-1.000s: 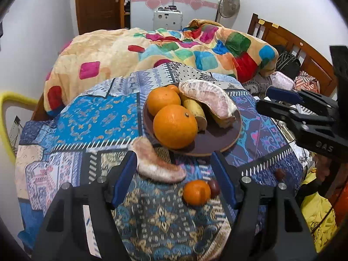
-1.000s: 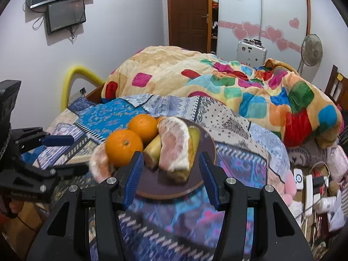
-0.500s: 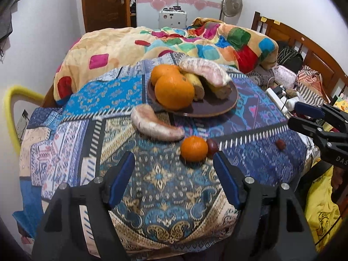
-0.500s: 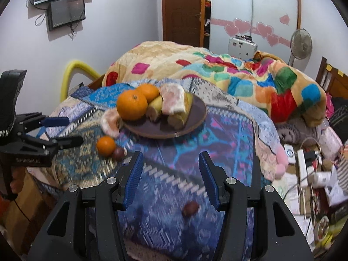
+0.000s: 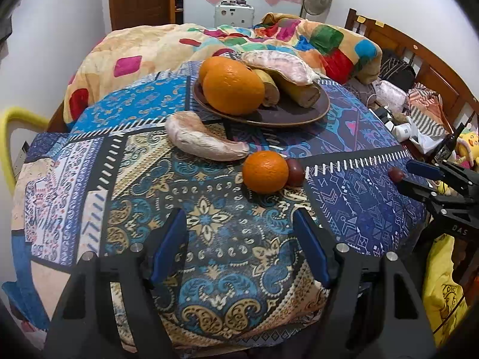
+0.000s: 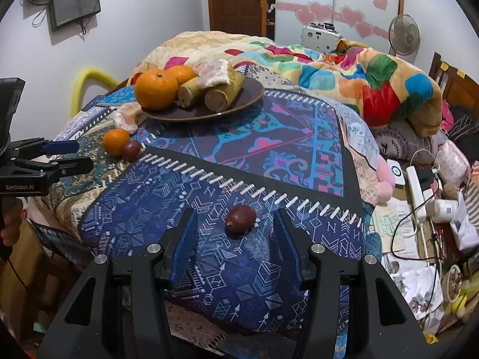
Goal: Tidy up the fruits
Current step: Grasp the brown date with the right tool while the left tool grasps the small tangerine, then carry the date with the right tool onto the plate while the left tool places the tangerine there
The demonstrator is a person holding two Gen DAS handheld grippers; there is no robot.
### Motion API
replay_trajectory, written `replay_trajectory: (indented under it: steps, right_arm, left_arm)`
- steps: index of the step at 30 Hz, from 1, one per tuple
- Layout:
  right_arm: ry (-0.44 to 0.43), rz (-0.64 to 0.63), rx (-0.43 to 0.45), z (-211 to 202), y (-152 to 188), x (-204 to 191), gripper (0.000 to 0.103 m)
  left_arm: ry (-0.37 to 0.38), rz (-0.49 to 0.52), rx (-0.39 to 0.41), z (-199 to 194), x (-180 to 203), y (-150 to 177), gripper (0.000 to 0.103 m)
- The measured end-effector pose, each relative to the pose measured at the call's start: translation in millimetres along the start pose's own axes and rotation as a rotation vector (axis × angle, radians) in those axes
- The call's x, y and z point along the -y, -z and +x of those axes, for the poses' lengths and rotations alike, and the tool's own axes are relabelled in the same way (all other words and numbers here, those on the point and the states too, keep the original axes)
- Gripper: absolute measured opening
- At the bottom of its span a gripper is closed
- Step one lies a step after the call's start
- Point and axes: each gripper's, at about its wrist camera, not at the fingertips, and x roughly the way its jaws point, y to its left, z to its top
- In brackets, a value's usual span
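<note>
A brown plate [image 5: 302,113] [image 6: 251,94] holds two oranges [image 5: 233,88], two bananas [image 5: 296,89] and a pomelo segment [image 5: 278,64]. On the cloth in front of it lie another pomelo segment [image 5: 200,138], a small orange [image 5: 265,171] [image 6: 116,141] and a dark passion fruit [image 5: 295,168] [image 6: 131,149] touching it. A second passion fruit [image 6: 241,218] [image 5: 395,174] lies near the table's right edge. My left gripper [image 5: 241,240] is open and empty, just short of the small orange. My right gripper [image 6: 234,232] is open, with the second passion fruit just ahead, between its fingertips.
The round table wears a patterned blue cloth [image 5: 209,224]. A bed with a colourful quilt [image 5: 299,36] lies behind. A yellow chair back [image 5: 9,125] stands at the left. Cluttered items, cables and a power strip [image 6: 419,185] lie on the floor at the right.
Both grippers have pulled back from the plate toward the table's near edge. The plate now sits farther away. The second passion fruit now lies at my right fingertips.
</note>
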Motion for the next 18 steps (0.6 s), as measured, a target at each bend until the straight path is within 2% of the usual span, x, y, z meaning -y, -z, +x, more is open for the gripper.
replay_trajectory:
  steps: [3,8,12,18]
  right_arm:
    - [-0.005,-0.001,-0.009,3.7,2.2,1.6,0.037]
    - [-0.009,-0.011,-0.012,9.7,3.4,0.6,0.032]
    - [-0.007,-0.017,-0.005,11.1,3.0,-0.1,0.019]
    - [-0.007,-0.033,0.004,11.5,3.1,-1.2,0.017]
  left_arm:
    - [-0.001,0.016,0.006,4.5,5.7,-2.8,0.066]
    - [0.017,0.025,-0.001,13.7,10.6,-9.5,0.057]
    - [0.028,0.024,-0.013,20.2,12.1,-13.3,0.050]
    - [0.027,0.029,-0.008,24.9,14.2,-16.8,0.048]
